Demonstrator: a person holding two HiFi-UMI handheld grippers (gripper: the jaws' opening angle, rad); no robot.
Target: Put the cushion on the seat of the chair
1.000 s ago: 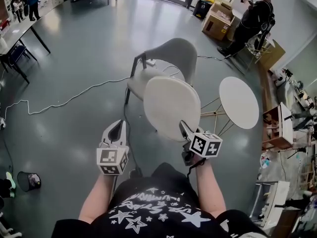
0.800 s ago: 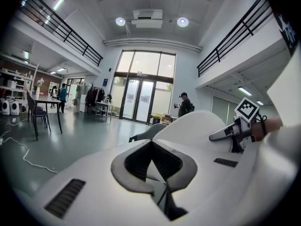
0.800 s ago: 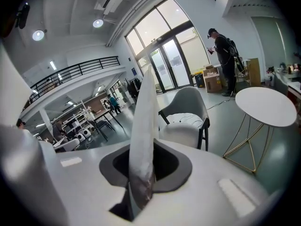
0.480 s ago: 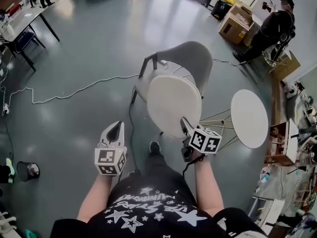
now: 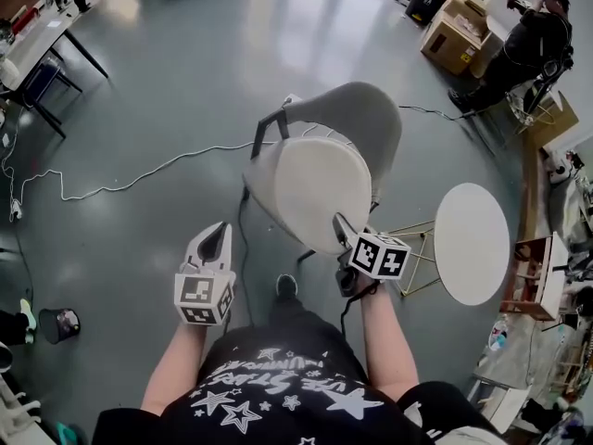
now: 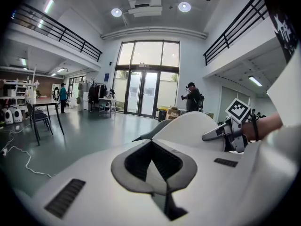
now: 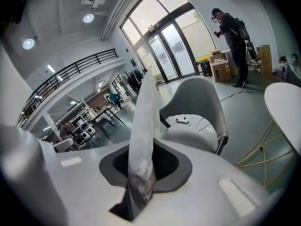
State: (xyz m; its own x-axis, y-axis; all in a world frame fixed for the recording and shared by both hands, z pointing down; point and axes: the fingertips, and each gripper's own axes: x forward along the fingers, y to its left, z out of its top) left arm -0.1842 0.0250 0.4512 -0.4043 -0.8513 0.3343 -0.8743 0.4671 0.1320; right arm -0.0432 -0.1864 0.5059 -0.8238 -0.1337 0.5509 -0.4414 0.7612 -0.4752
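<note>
My right gripper (image 5: pixel 341 226) pinches the cushion (image 5: pixel 320 191) by its near edge, tilted in the air at the seat's (image 5: pixel 258 171) front edge. I'd carry it forward, lay it flat and centred, then release. The left gripper (image 5: pixel 215 236) is closed and empty. Only the right gripper view shows the pinch; the head view shows the lineup with the chair (image 5: pixel 369 119).

Reaches both bare forearms forward from the chest, side by side and apart. Holds the left gripper (image 5: pixel 219 231) out ahead, tipped slightly down, jaws together with nothing between them. Grips with the right gripper (image 5: pixel 340 222), angled further down, jaws pinched on the edge of the cushion (image 5: pixel 318 188).
</note>
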